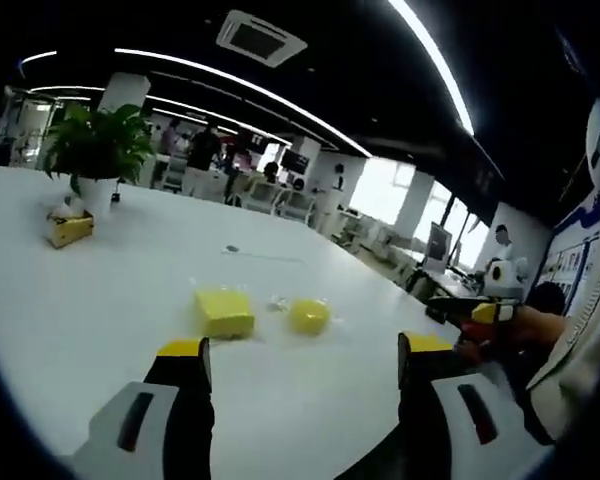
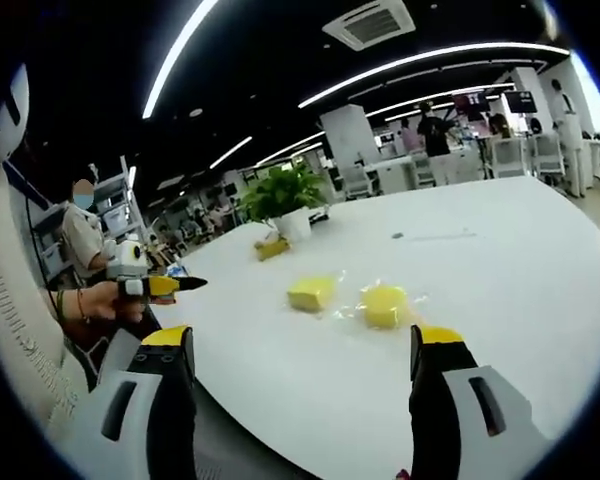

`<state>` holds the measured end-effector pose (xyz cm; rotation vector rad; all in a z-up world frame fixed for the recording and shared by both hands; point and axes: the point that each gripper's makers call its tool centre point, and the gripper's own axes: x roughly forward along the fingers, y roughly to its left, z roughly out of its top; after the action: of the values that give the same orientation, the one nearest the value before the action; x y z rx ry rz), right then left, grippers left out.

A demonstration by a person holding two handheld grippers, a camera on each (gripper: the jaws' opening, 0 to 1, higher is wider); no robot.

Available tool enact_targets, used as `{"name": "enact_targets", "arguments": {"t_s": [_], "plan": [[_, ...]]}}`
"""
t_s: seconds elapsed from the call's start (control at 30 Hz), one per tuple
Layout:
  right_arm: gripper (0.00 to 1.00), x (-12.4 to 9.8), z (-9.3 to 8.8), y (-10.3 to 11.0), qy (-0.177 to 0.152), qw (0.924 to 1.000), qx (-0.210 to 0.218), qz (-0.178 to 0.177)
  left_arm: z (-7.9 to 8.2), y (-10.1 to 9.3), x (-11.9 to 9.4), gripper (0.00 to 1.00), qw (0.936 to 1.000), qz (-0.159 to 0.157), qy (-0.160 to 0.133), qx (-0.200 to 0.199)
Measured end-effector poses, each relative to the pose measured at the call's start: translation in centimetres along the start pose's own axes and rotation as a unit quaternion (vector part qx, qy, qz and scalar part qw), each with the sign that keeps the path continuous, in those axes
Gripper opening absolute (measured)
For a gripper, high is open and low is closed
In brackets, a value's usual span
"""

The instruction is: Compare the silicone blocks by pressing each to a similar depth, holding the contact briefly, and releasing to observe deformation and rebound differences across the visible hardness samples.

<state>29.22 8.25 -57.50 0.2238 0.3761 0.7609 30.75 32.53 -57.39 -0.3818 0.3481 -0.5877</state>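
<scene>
**Two yellow samples wait on white table**

I hold both grippers above the white table [image 1: 100, 290], jaws apart and empty. The square silicone block [image 1: 223, 312] and the round silicone block [image 1: 309, 316] lie near each other at center frame. At upper left in the left gripper view, a potted plant [image 1: 97, 150] stands beside a yellow box [image 1: 70, 229]; the right gripper view shows my other gripper [image 2: 158, 287] at left. Ceiling light strips cross the office.

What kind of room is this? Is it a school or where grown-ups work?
Most likely a big open office. There is a large white table with a potted plant on it, long strip lights across a dark ceiling, and desks with chairs and people farther back.
</scene>
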Motion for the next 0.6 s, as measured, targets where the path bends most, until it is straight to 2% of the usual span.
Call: {"name": "enact_targets", "arguments": {"t_s": [0.1,0.17,0.27,0.33,0.4,0.47,0.6], "plan": [[0.84,-0.1,-0.2,-0.6,0.000,1.0000,0.004,-0.008,0.0,-0.4,1.3,0.72,0.9986,-0.011,0.010,-0.051],[0.86,-0.1,-0.3,-1.1,-0.001,0.9998,0.002,-0.017,0.0,-0.6,2.3,0.66,0.9984,-0.022,0.023,-0.048],[0.86,-0.2,-0.4,-1.4,-0.001,0.9998,0.008,-0.019,0.3,-1.0,4.2,0.66,0.9976,-0.027,0.035,-0.054],[0.86,-0.1,-0.4,-1.7,-0.002,0.9998,0.011,-0.019,0.6,-1.8,5.5,0.64,0.9927,-0.042,0.047,-0.103],[0.86,0.0,-0.5,-2.0,0.001,0.9997,0.015,-0.020,1.4,-2.2,7.1,0.64,0.9885,-0.048,0.036,-0.139],[0.85,0.1,-0.7,-2.3,0.006,0.9996,0.018,-0.021,1.9,-2.3,8.6,0.67,0.9878,-0.051,0.032,-0.144],[0.85,0.2,-0.7,-2.8,0.005,0.9995,0.023,-0.021,1.0,-2.5,11.1,0.67,0.9881,-0.043,0.060,-0.135]]}}
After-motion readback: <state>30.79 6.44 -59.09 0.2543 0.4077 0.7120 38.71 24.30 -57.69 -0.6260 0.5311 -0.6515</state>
